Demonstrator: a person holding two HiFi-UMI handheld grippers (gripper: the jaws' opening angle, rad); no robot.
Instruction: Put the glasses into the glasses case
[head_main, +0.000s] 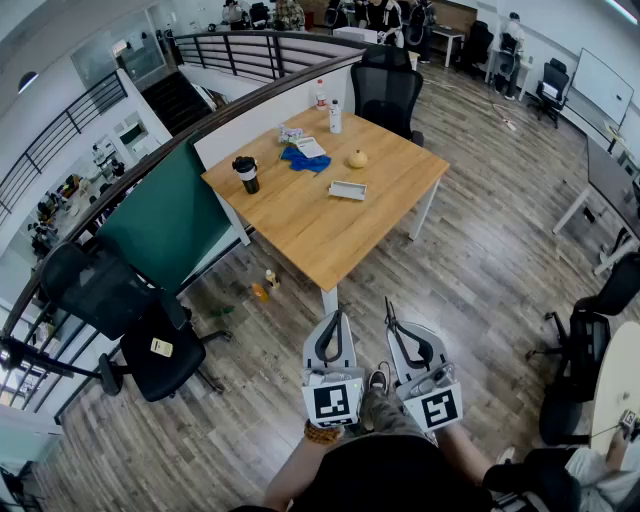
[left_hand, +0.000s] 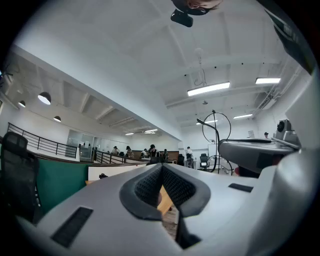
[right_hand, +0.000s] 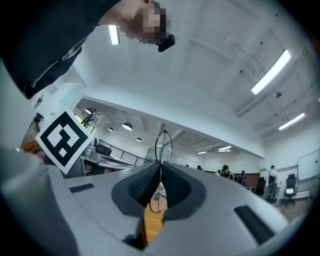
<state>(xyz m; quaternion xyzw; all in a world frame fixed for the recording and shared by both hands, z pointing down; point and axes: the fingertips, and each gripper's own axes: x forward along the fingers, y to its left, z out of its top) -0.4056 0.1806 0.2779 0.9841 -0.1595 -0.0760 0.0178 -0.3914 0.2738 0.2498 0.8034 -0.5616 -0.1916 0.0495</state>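
Wire glasses sit clamped between the jaws of the right gripper, one round lens showing, the rest hidden; the left gripper is closed on nothing; both are held side by side, tips slightly raised, well apart from the table; a pale flat box there is too small to identify.

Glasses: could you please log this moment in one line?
right tongs shut on glasses | left tongs shut, empty | case on table
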